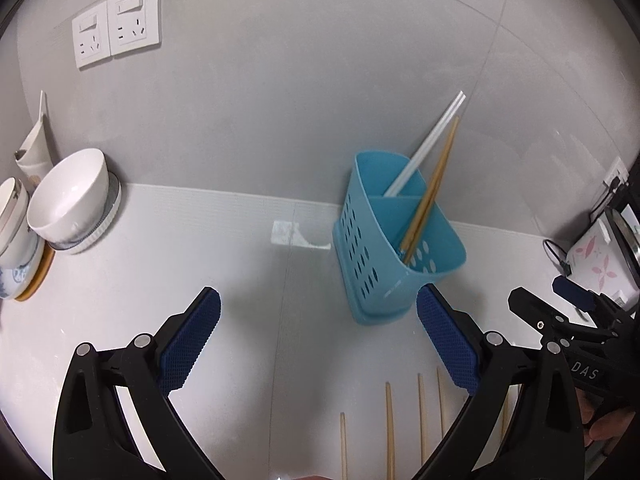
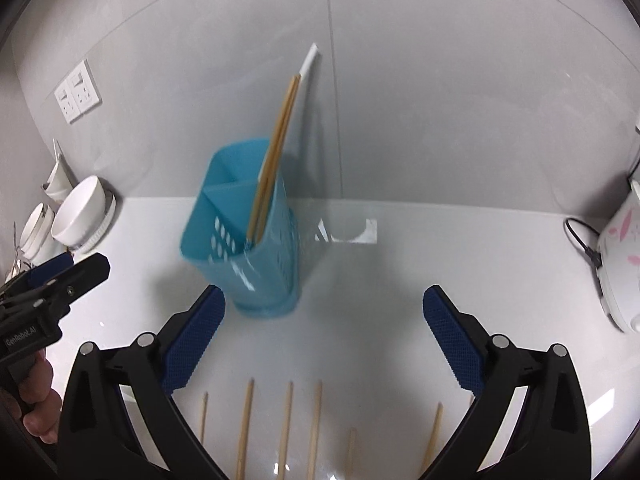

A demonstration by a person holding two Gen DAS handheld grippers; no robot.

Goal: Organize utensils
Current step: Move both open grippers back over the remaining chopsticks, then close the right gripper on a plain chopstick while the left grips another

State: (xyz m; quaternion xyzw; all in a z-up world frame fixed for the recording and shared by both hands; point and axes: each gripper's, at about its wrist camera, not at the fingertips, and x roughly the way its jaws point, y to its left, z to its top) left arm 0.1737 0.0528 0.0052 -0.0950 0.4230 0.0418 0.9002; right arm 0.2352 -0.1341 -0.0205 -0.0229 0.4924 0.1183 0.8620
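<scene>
A light blue perforated utensil holder (image 1: 384, 240) (image 2: 244, 232) stands on the white counter by the wall. White chopsticks (image 1: 430, 140) (image 2: 309, 60) lean in its back compartment and wooden chopsticks (image 1: 430, 192) (image 2: 276, 152) in a front one. Several loose wooden chopsticks (image 1: 390, 428) (image 2: 286, 424) lie on the counter near the front edge. My left gripper (image 1: 318, 340) hangs open and empty just in front of the holder. My right gripper (image 2: 324, 340) is open wide and empty, to the right of the holder and above the loose chopsticks.
White bowls (image 1: 70, 196) (image 2: 82, 210) and cups are stacked at the left by the wall. Wall sockets (image 1: 116, 24) sit above them. A white rice cooker (image 2: 620, 256) (image 1: 596, 260) with a black cable stands at the right. A hand (image 2: 38, 396) holds the left gripper.
</scene>
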